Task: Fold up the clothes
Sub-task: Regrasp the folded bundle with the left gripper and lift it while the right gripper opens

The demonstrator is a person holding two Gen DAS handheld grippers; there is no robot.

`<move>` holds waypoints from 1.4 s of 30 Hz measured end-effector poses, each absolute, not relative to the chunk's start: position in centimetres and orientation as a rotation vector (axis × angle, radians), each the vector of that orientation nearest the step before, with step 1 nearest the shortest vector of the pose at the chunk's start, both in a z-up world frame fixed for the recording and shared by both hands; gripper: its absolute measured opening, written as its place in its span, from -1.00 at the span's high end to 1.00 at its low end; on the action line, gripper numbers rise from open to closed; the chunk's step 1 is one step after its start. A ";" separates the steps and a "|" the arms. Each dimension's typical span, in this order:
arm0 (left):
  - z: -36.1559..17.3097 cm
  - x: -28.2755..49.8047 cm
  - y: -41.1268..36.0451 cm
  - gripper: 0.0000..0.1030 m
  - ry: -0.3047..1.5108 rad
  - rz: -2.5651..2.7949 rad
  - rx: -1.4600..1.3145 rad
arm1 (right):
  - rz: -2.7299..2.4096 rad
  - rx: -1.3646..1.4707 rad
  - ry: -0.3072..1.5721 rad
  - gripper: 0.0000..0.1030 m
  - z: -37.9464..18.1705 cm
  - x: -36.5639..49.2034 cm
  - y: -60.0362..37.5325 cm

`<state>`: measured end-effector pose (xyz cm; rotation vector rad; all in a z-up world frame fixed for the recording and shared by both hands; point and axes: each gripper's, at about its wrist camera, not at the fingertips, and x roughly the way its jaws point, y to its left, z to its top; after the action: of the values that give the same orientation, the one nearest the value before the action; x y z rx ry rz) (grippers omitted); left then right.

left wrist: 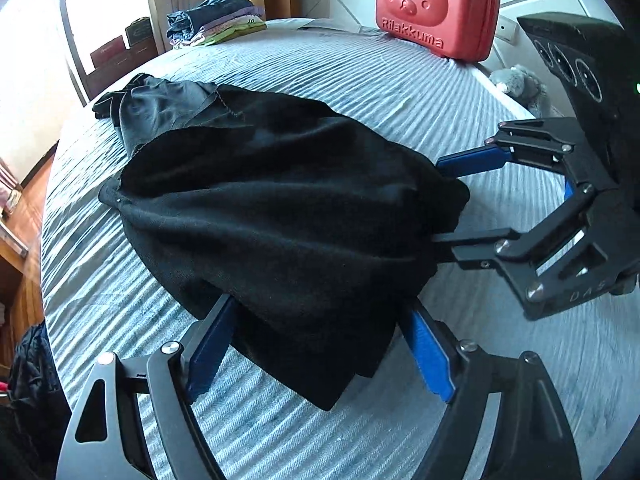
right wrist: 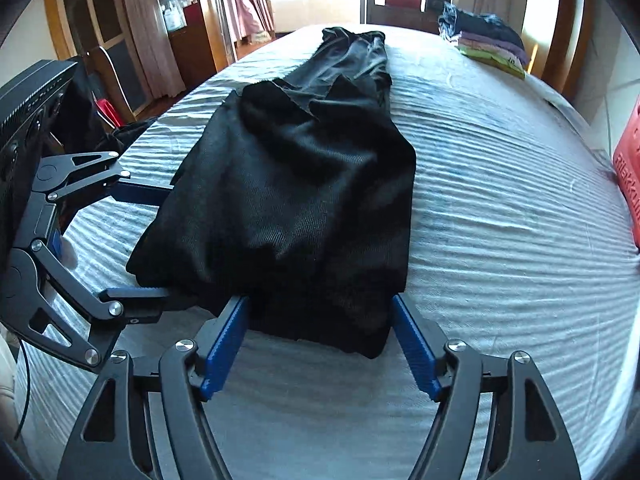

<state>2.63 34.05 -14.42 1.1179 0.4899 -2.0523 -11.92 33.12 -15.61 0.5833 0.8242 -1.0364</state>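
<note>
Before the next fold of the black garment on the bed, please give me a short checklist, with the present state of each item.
1. Left gripper open: ok, jaws wide around the black garment edge.
2. Right gripper open: ok, likewise astride the near edge.
3. Garment released on the bed: cannot tell; cloth hides the fingertips.
4. Garment smooth: not ok, bunched and wrinkled.
5. Red case clear of the garment: ok.
6. Folded pile clear: ok.
</note>
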 end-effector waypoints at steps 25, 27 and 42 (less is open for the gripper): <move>-4.0 10.1 4.3 0.77 0.626 -2.380 1.095 | -1.206 0.739 0.467 0.73 -2.1 -6.4 10.4; -4.3 10.6 1.3 0.77 0.660 -2.358 1.097 | -1.186 0.746 0.493 0.73 -2.2 -5.8 6.9; -8.8 12.2 -17.3 0.35 0.707 -2.312 1.247 | -1.114 0.829 0.659 0.72 -6.6 -2.7 -15.5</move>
<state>12.20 -17.28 -8.84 1.2475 0.7071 -2.3123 -2.69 -15.47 -6.56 0.8292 0.6593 -1.1136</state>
